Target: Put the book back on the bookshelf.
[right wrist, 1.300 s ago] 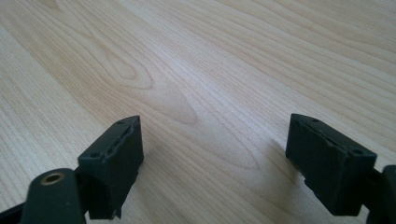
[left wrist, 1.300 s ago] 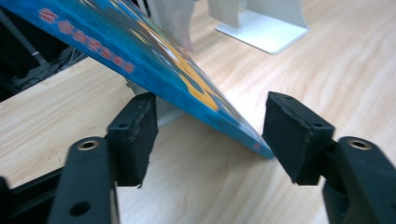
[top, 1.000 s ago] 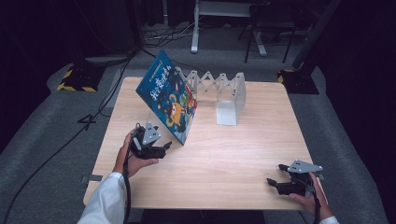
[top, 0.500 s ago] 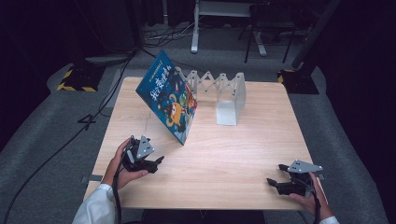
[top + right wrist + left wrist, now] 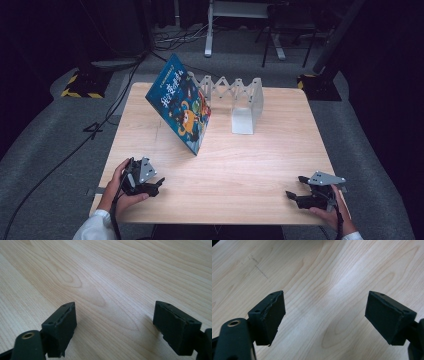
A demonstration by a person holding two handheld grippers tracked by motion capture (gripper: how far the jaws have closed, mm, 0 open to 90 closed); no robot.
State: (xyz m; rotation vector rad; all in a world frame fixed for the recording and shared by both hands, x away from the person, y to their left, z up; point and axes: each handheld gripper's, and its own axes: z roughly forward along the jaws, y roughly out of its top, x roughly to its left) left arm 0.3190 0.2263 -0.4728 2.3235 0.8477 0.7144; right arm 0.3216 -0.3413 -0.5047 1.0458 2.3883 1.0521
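You are holding the left gripper (image 5: 150, 184) low over the near left corner of the table (image 5: 260, 165), its jaws spread wide with nothing between them; in the left gripper view only bare wood grain is lying between the pads (image 5: 270, 315). Your right gripper (image 5: 295, 196) is resting at the near right corner, its jaws likewise spread and empty. The picture book (image 5: 182, 107) is leaning tilted against the left end of the white accordion book rack (image 5: 240, 102), well apart from both grippers, its cover facing you and its lower edge sitting on the tabletop. The book appears to be placed, so the step in hand is probably settling both tools clear of it. To do that well, you are wanting to keep the jaws open, keep both hands near the table's front edge, and avoid sweeping toward the book, since a leaning book could slide along its lower edge at a light knock. If it needs straightening, approach from its free upper edge, slowly, with the rack steadied.
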